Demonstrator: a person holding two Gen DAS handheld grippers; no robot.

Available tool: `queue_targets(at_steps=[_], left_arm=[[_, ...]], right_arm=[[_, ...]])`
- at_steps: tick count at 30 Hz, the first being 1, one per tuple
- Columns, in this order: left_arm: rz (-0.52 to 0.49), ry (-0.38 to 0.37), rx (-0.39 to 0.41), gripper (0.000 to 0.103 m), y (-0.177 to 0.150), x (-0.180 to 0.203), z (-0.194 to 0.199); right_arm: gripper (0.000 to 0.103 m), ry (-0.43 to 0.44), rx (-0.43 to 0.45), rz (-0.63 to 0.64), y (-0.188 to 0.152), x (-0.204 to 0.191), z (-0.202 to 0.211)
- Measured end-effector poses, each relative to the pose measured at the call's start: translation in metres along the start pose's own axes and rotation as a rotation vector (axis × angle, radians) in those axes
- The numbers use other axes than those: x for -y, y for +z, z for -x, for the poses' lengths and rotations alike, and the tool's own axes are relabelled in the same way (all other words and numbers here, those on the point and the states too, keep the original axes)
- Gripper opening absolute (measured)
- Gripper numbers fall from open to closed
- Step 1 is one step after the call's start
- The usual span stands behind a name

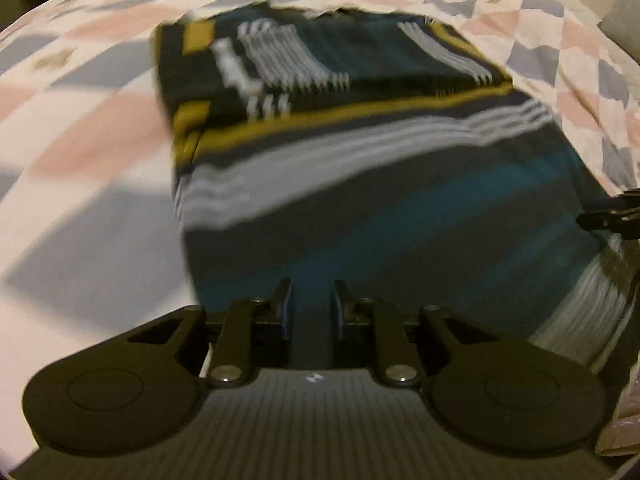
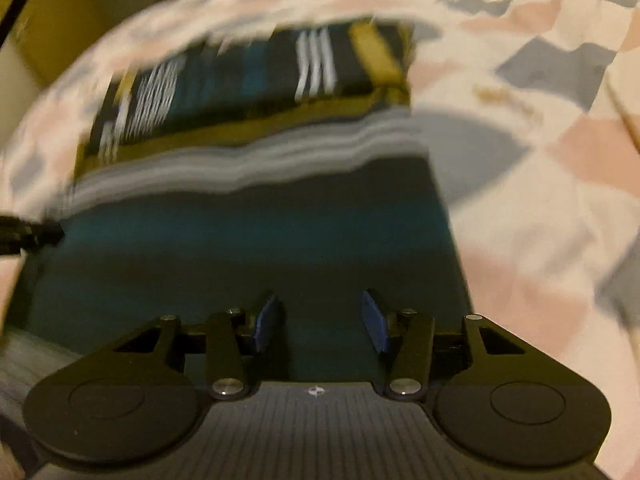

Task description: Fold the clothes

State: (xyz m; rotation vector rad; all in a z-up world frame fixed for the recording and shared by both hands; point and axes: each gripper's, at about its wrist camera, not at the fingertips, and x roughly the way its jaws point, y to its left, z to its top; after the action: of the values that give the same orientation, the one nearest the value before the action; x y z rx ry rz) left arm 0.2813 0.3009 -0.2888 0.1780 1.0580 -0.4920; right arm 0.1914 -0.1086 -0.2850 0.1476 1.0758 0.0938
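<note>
Garment (image 1: 360, 168), striped teal-black-mustard, lies part-folded on bedspread (image 1: 80, 120). Left gripper (image 1: 312, 308) narrowly parted, right gripper (image 2: 320, 320) spread wider; both above near hem, pinching nothing. Next likely: pinch hem, fold toward far edge.

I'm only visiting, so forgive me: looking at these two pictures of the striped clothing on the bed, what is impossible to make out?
- What kind of garment the dark teal, yellow and white striped garment is: both views, motion blur.
- Its near hem: both views, hidden behind the left gripper and right gripper.
- Whether either gripper pinches cloth: dark fabric fills the gaps.
- The pink and grey checked bedsheet: cut off by the edges.
</note>
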Motion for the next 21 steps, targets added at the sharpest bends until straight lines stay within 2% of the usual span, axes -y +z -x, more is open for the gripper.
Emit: queue_targets(at_steps=[3,8,10,13,15,17,19,21], left_arm=[[0.057,0.058,-0.027,0.016,-0.046,0.013,0.031],[0.057,0.195,-0.099,0.016,-0.111,0.056,0.068],[0.138,0.244,-0.122,0.015,-0.124,0.070,0.081],[0.240,0.311,-0.216,0.016,-0.125,0.096,0.095],[0.264,0.338,-0.215,0.017,-0.117,0.120,0.111],[0.302,0.334,-0.156,0.018,-0.099,0.141,0.133],[0.310,0.322,-0.092,0.024,-0.077,0.157,0.150],[0.296,0.344,-0.059,0.025,-0.057,0.169,0.160]], right_arm=[[0.050,0.019,-0.036,0.044,-0.038,0.009,0.020],[0.050,0.066,-0.109,0.098,-0.105,0.027,0.056],[0.051,0.073,-0.151,0.112,-0.121,0.031,0.068],[0.051,0.075,-0.226,0.133,-0.139,0.035,0.084],[0.051,0.066,-0.259,0.120,-0.136,0.036,0.097],[0.051,0.093,-0.201,0.080,-0.120,0.036,0.118],[0.058,0.131,-0.114,0.045,-0.099,0.036,0.142],[0.062,0.149,-0.036,0.045,-0.076,0.031,0.159]])
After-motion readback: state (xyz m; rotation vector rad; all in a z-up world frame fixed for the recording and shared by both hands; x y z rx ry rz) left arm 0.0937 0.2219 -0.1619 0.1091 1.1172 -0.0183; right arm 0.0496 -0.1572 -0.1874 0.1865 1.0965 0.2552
